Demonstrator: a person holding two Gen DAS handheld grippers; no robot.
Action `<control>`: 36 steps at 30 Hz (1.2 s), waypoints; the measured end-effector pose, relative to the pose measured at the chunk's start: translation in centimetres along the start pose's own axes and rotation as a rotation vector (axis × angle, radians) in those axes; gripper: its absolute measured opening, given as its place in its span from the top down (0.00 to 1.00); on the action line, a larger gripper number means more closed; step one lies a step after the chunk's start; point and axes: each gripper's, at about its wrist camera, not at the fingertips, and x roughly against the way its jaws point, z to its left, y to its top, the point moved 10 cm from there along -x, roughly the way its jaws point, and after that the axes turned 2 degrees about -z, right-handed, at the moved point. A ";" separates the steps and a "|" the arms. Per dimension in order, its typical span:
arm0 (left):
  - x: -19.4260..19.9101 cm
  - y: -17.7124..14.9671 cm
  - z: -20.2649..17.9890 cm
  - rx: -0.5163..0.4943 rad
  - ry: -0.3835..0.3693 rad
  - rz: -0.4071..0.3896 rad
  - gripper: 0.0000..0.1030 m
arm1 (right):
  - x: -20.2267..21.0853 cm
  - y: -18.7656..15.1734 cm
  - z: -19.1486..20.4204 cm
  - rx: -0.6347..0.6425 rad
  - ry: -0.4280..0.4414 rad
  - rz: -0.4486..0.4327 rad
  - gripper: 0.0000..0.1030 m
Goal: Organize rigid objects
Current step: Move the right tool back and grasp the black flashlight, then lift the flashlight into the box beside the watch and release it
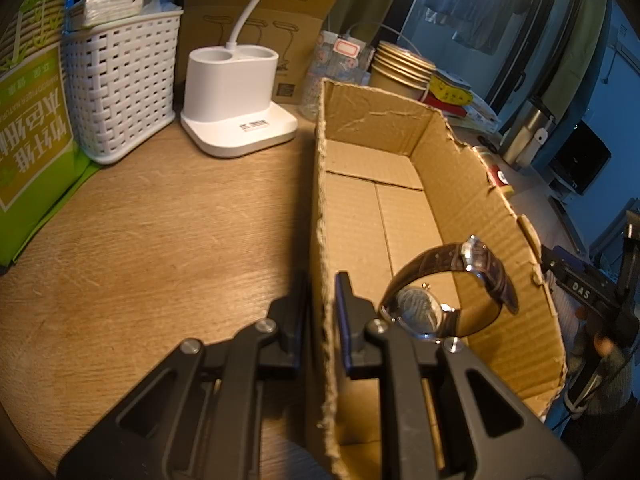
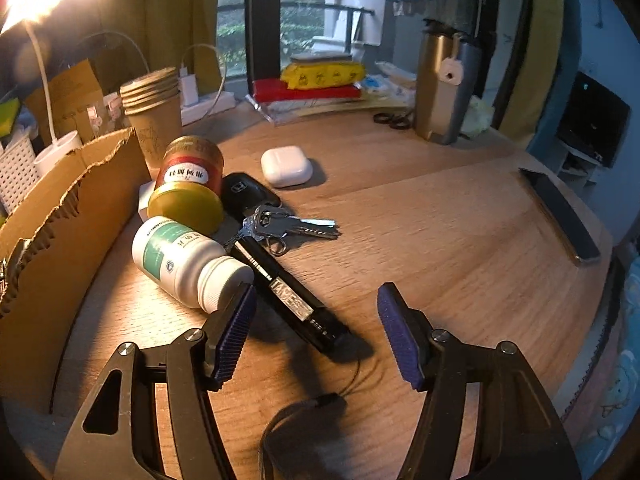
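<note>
My left gripper [image 1: 321, 280] is shut on the left wall of an open cardboard box [image 1: 400, 184], one finger outside and one inside. A brown-strapped wristwatch [image 1: 448, 288] lies inside the box near that finger. My right gripper [image 2: 318, 288] is open and low over the wooden table, right of the box wall [image 2: 60, 216]. A long black device [image 2: 296, 300] lies between and under its fingers without touching the pads. A white pill bottle [image 2: 188, 260] lies by the left fingertip. Behind it are a red-and-gold can [image 2: 192, 176], a black key fob [image 2: 244, 192], keys [image 2: 288, 226] and a white earbud case [image 2: 286, 166].
A white woven basket [image 1: 120, 80], a white lamp base [image 1: 236, 108] and a green package [image 1: 32, 128] stand left of the box. Stacked paper cups [image 2: 154, 108], a metal flask [image 2: 444, 84] and stacked books [image 2: 320, 88] line the back. A dark phone [image 2: 560, 216] lies by the right table edge.
</note>
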 end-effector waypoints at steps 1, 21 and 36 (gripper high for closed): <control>0.0 0.0 0.0 0.000 0.000 0.000 0.86 | -0.2 0.0 0.1 -0.008 0.013 0.008 0.36; 0.0 0.0 0.0 0.001 0.000 0.000 0.85 | -1.3 -0.6 1.2 0.031 0.023 0.048 0.79; 0.0 0.0 0.0 0.001 -0.001 0.000 0.85 | 3.3 1.0 0.7 0.021 -0.018 -0.037 0.79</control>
